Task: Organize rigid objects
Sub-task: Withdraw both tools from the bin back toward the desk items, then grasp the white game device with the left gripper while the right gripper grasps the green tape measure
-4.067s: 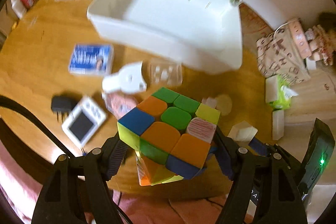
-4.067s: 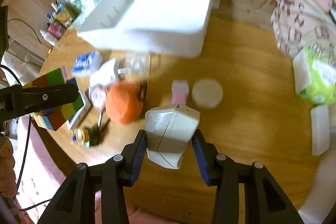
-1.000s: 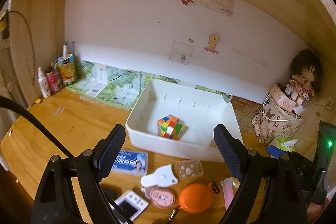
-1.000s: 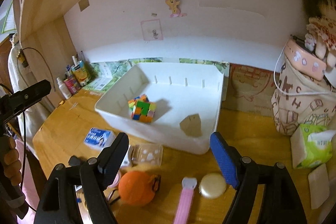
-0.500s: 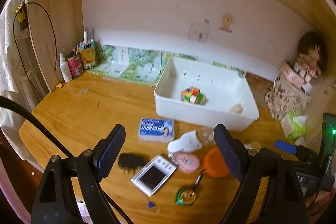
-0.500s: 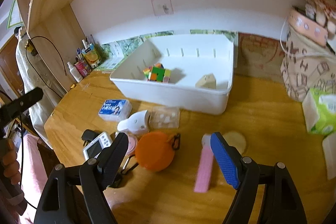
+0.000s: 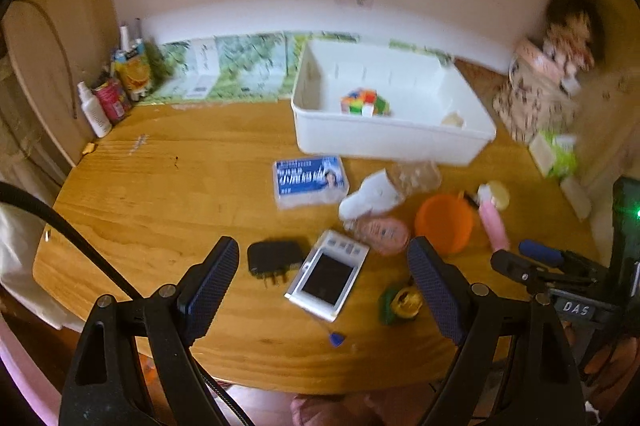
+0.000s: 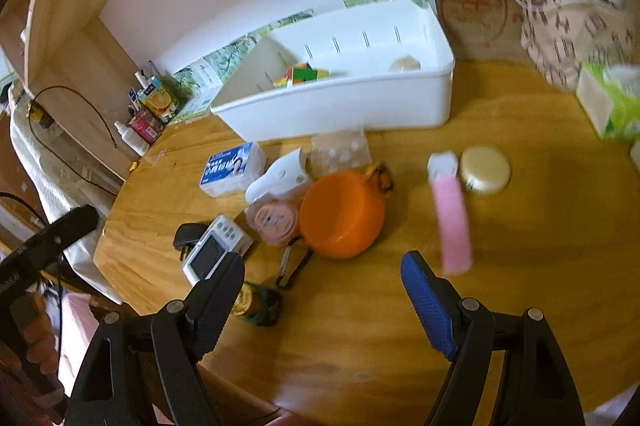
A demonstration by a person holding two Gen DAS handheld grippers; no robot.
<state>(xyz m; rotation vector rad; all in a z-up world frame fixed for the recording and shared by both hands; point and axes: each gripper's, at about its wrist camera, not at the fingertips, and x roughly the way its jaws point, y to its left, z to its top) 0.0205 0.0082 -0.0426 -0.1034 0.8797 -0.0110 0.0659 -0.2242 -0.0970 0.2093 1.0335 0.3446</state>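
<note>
A white bin (image 7: 384, 140) (image 8: 340, 106) stands at the back of the wooden table and holds a colourful puzzle cube (image 7: 364, 101) (image 8: 302, 74) and a small beige object (image 7: 452, 119) (image 8: 405, 63). My left gripper (image 7: 323, 290) is open and empty, low over the front edge above a white handheld device (image 7: 326, 274) and a black plug adapter (image 7: 274, 258). My right gripper (image 8: 322, 300) is open and empty, in front of an orange round case (image 8: 340, 214) and a pink bar (image 8: 450, 218).
Loose on the table: a blue-and-white box (image 7: 308, 180), a white plastic piece (image 7: 370, 198), a clear small box (image 8: 340, 152), a pink round tin (image 8: 272, 220), a gold round tin (image 8: 485, 169), a green-yellow tape (image 7: 400, 302). Bottles stand at back left (image 7: 116, 90); a patterned bag (image 8: 576, 22) and tissue pack (image 8: 612, 102) at right.
Both grippers, which held the cube and the beige object 4 s ago, are open and empty. Both have drawn back from the bin and dropped lower toward the table's front edge.
</note>
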